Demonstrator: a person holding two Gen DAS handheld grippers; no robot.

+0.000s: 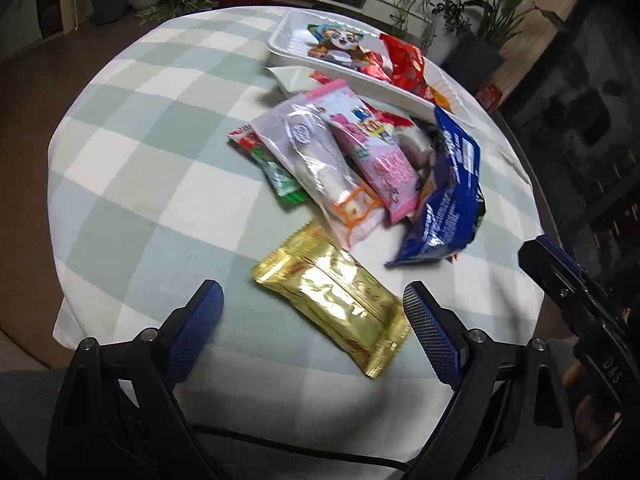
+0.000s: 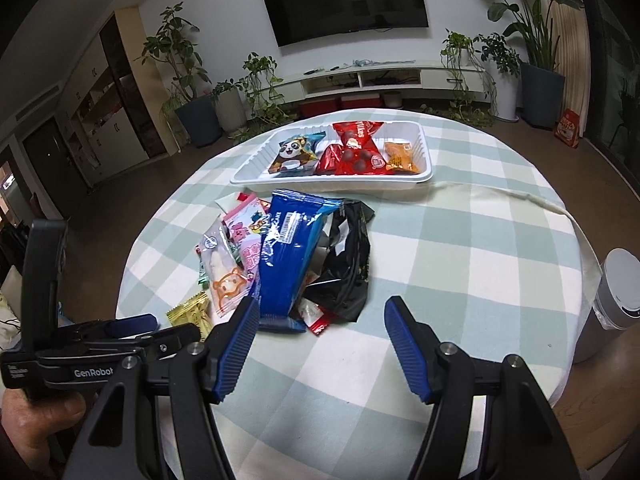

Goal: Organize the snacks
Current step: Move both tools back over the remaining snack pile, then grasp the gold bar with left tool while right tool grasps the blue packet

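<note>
While both grippers hang over the near rim of the round table [image 2: 460, 240], neither holds anything. The left gripper [image 1: 312, 320] has its fingers spread wide, and the gold packet [image 1: 332, 296] lies flat on the checked cloth [image 1: 160, 184] between and just ahead of them, apart from both pads. The right gripper [image 2: 320, 336] is likewise spread, over bare cloth, its left finger just beside the near end of the blue packet [image 2: 288, 260].

Most snacks sit in a loose heap near the table's middle: the blue packet lies on top, a black wrapper [image 2: 348, 264] on its right, a pink packet [image 1: 372, 156] and a clear bag [image 1: 316, 168] on its left, and a green packet [image 1: 276, 168] poking out at the heap's left edge. The gold packet lies alone, near the heap but clear of it.

Beyond the heap stands the white tray [image 2: 248, 172], near the far rim, holding a panda packet [image 2: 296, 152], red packets [image 2: 352, 148] and an orange packet [image 2: 400, 156]. The heap's far end reaches close to the tray's near wall.

Open cloth stretches across the whole right half of the table in the right wrist view, and across the left side in the left wrist view. A fold of cloth [image 2: 520, 200] rides up along the right rim, and a grey cylinder [image 2: 612, 300] stands just off that edge.
</note>
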